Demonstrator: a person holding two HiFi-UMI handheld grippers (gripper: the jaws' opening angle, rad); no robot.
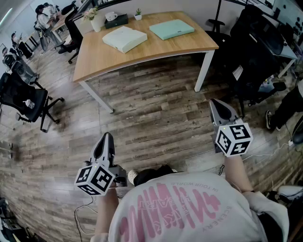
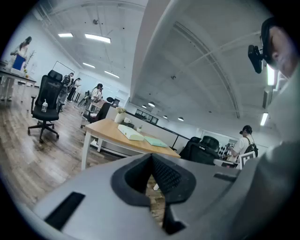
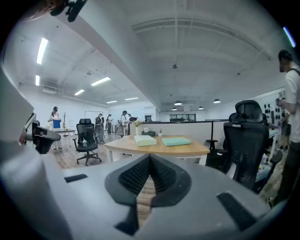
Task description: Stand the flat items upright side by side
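Black office chair [image 1: 22,98], flower vase [image 1: 97,22], small potted plant [image 1: 138,14], wood-plank floor [image 1: 156,118]

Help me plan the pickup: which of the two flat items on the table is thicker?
The cream book, nearer the vase; it is a thick block, while the mint-green folder beside it is thin.

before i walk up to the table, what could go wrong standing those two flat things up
The mint green item lies flat near the table edge; pushed rather than lifted, it might slide off. The vase, mug and small plant stand close behind the cream item and could be knocked. Left gripper and right gripper are both shut and must open first.
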